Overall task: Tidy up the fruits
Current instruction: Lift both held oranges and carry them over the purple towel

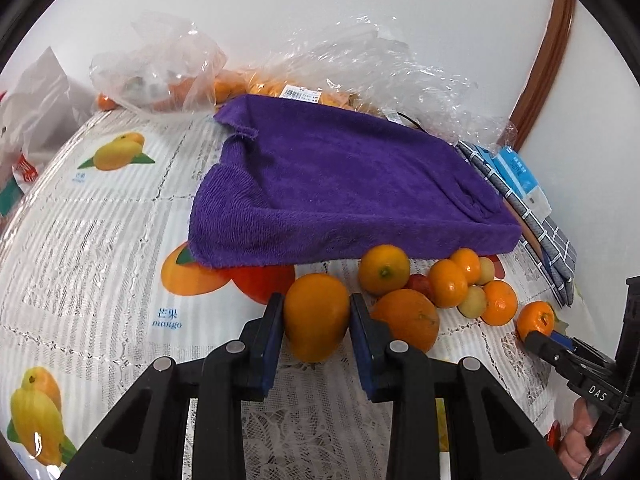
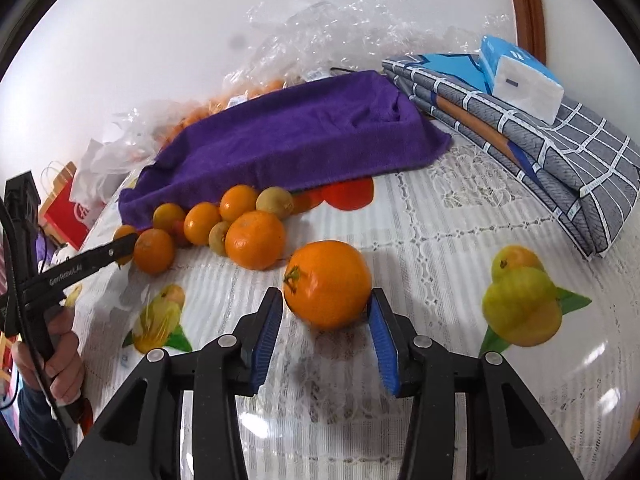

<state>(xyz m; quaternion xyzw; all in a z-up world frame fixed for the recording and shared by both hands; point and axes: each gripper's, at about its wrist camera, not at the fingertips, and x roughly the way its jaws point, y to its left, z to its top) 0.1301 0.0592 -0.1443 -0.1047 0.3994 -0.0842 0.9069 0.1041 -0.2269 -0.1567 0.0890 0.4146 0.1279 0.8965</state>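
Observation:
My left gripper (image 1: 317,316) is shut on a large orange (image 1: 316,316), both blue pads pressed against its sides, just above the tablecloth. A pile of several oranges (image 1: 448,282) and small pale fruits (image 1: 473,301) lies right of it, at the edge of a purple towel (image 1: 340,184). In the right wrist view my right gripper (image 2: 326,320) is open around a single orange with a stem (image 2: 328,282), small gaps on both sides. The same pile (image 2: 254,238) lies to the left, where the left gripper (image 2: 128,246) holds its orange.
The table has a lace cloth printed with fruit pictures (image 1: 120,152). Clear plastic bags with more oranges (image 1: 160,76) sit at the back by the wall. A folded grey checked cloth (image 2: 560,148) with a blue-white packet (image 2: 520,80) lies at the right.

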